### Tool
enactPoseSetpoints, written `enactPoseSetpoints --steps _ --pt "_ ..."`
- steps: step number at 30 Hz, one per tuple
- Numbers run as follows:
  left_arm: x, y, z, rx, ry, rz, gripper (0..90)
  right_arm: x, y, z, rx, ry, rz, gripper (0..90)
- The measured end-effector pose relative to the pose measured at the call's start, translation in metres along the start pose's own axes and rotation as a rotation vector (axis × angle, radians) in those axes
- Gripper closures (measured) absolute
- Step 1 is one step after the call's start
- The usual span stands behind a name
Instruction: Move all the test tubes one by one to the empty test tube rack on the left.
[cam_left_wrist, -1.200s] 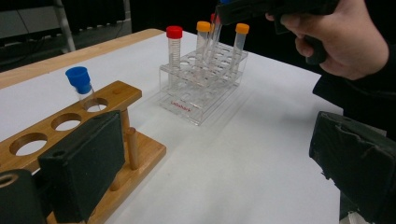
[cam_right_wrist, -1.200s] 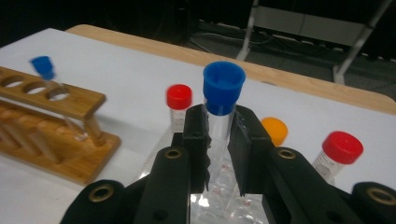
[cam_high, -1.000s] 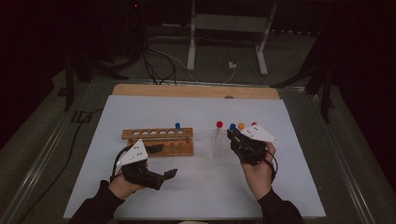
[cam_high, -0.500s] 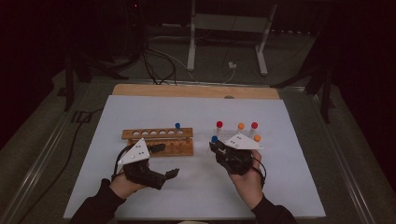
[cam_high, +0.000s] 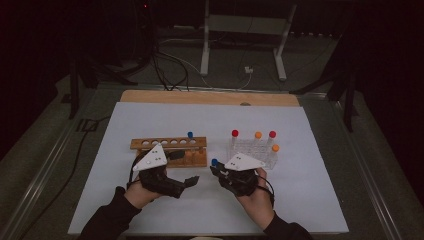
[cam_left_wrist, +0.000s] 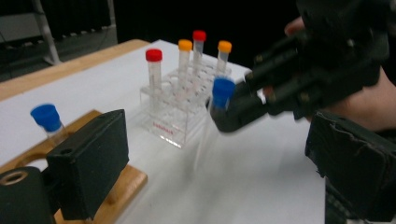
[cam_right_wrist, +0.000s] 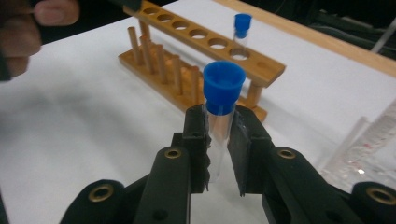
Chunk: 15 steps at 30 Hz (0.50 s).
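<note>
the right gripper (cam_right_wrist: 218, 135) is clamped on a blue-capped tube (cam_right_wrist: 223, 100), held just below its cap, between the clear rack (cam_high: 252, 150) at 3 o'clock and the wooden rack (cam_high: 170, 151) at 9 o'clock. the grip is high and narrow, so the smooth tube could swing or slip, or catch a hole's rim when lowered. the left gripper (cam_high: 192, 181) stands wide, empty, near the wooden rack. red lettering on the clear rack is too blurred to read.
</note>
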<state>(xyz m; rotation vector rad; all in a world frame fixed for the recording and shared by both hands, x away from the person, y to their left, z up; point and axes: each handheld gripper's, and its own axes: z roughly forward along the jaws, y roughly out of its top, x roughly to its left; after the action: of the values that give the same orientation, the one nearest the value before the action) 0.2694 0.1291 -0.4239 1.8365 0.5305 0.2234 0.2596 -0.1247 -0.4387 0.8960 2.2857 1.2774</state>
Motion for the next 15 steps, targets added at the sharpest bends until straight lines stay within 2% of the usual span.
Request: enactPoseSetpoints --steps 5,9,15 --pt "0.001 0.005 0.011 -0.006 -0.013 0.004 17.0 0.004 0.000 0.000 0.000 0.017 -0.007 77.1" --pt "-0.001 0.007 0.023 0.001 -0.033 0.016 28.7 0.005 0.000 0.000 0.003 0.022 -0.014 77.1" --pt "-0.003 0.008 0.038 0.022 -0.040 0.030 43.3 0.006 0.000 0.000 0.003 0.028 -0.019 77.1"
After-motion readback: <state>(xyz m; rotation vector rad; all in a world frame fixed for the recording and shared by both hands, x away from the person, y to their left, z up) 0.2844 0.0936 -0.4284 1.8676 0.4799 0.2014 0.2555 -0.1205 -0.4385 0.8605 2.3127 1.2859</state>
